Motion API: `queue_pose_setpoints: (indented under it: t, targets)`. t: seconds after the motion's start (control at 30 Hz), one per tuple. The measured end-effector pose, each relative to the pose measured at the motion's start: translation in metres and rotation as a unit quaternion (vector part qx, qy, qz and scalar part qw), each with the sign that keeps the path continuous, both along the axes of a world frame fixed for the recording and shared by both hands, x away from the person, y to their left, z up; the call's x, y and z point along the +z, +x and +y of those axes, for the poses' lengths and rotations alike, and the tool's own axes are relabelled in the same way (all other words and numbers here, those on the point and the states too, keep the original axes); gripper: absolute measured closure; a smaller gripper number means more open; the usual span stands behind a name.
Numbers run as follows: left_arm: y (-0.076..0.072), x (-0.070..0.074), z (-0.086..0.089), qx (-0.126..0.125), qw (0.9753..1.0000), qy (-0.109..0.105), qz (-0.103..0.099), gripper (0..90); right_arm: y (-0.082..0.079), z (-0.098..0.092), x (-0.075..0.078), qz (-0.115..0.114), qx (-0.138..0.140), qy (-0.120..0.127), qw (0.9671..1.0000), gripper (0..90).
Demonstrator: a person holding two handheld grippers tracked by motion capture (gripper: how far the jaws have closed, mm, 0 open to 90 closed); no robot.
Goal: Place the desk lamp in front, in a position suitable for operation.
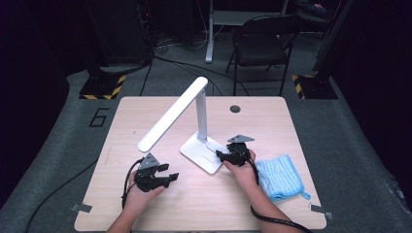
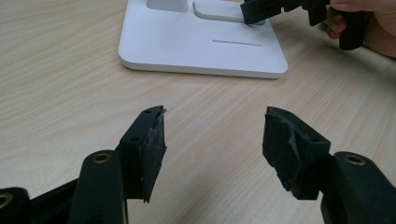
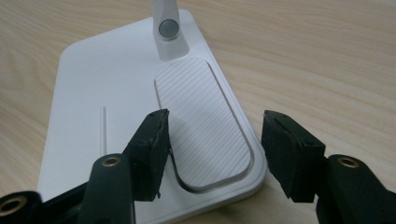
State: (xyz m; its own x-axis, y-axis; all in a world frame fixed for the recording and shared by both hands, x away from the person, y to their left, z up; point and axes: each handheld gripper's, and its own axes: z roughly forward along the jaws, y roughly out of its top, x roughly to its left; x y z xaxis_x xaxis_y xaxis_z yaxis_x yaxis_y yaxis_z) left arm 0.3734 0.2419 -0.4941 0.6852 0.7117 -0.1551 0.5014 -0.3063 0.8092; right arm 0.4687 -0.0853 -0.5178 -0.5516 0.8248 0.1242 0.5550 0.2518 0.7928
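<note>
Right gripper point(image 3: 212, 140) gaped empty, one jaw over ribbed pad point(image 3: 201, 121), other past edge of lamp base point(image 3: 93, 93). Left gripper point(image 2: 212, 144) open, empty; base ahead, well apart.

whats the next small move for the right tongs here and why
Probably lower the right tongs a little onto the ribbed pad of the lamp base: the jaws are open, one over the pad, one past the base's edge. The left tongs sit open, apart.
</note>
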Motion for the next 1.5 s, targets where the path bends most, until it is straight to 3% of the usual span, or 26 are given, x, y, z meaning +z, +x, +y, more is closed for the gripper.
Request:
queue_pose_setpoints:
  t: [0.17, 0.4, 0.6, 0.93, 1.5]
  targets:
    - [0.000, 0.001, 0.000, -0.006, 1.0000, 0.006, -0.004, 39.1, -0.005, 0.001, 0.002, 0.010, 0.006, -0.004, 0.9999, 44.3]
    - [0.001, 0.001, 0.000, -0.007, 0.9999, 0.008, -0.004, 39.1, -0.012, 0.007, 0.003, 0.005, 0.015, -0.022, 0.9996, 45.6]
    - [0.000, 0.000, -0.001, -0.004, 1.0000, 0.003, -0.001, 39.1, -0.006, 0.009, 0.003, 0.020, 0.002, 0.000, 0.9998, 44.9]
    - [0.001, 0.000, 0.001, -0.006, 0.9999, 0.007, -0.005, 39.1, 0.001, 0.016, 0.004, 0.005, 0.008, -0.021, 0.9997, 45.6]
    - [0.000, 0.000, 0.000, -0.003, 1.0000, 0.004, -0.002, 39.1, -0.019, 0.017, 0.004, 0.012, -0.005, -0.022, 0.9997, 45.7]
